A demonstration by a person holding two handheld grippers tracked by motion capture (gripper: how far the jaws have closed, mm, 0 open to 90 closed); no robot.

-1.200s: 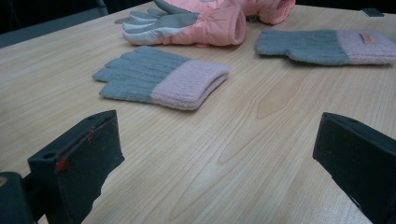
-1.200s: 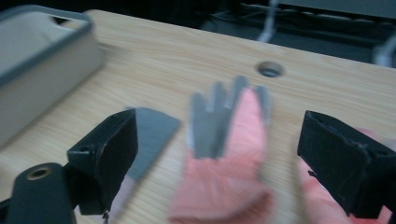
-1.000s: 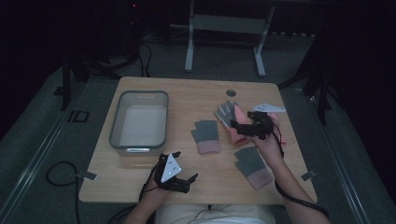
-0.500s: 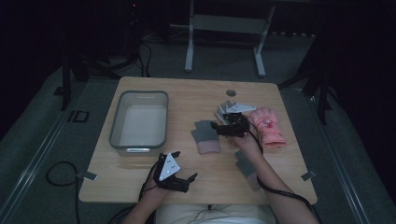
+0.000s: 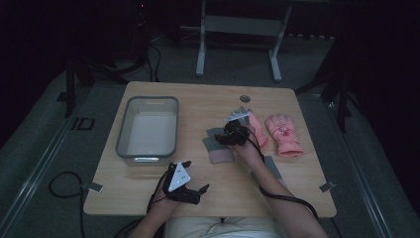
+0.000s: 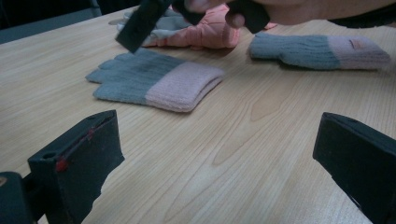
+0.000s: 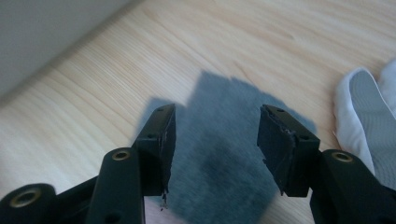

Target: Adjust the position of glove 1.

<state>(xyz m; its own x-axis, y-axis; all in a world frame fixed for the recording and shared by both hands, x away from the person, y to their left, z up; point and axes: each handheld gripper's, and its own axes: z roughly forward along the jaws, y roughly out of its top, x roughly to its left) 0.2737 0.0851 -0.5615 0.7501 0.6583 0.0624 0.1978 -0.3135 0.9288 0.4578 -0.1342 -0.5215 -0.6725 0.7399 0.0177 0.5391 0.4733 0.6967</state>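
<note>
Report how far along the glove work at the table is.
Done: nothing sits in the grey bin yet. In hand: the right gripper, jaws just closing, straddles the grey end of the grey-and-pink knit glove without gripping it. Left: that glove, its twin, and the pink gloves lie on the table. The left gripper waits open.

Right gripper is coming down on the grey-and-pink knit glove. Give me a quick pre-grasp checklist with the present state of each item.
1. Right gripper over the grey-and-pink knit glove: ok, grey finger end lies between the jaws.
2. Jaws part open, having just been closing: ok, pads not yet pressing on the fabric.
3. Glove flat on the table, apart from the second knit glove: ok.
4. White-and-grey glove outside the jaws: ok, beside the right jaw.
5. Left gripper open, out of the way: ok.
6. Bin free for a drop: cannot tell.
</note>
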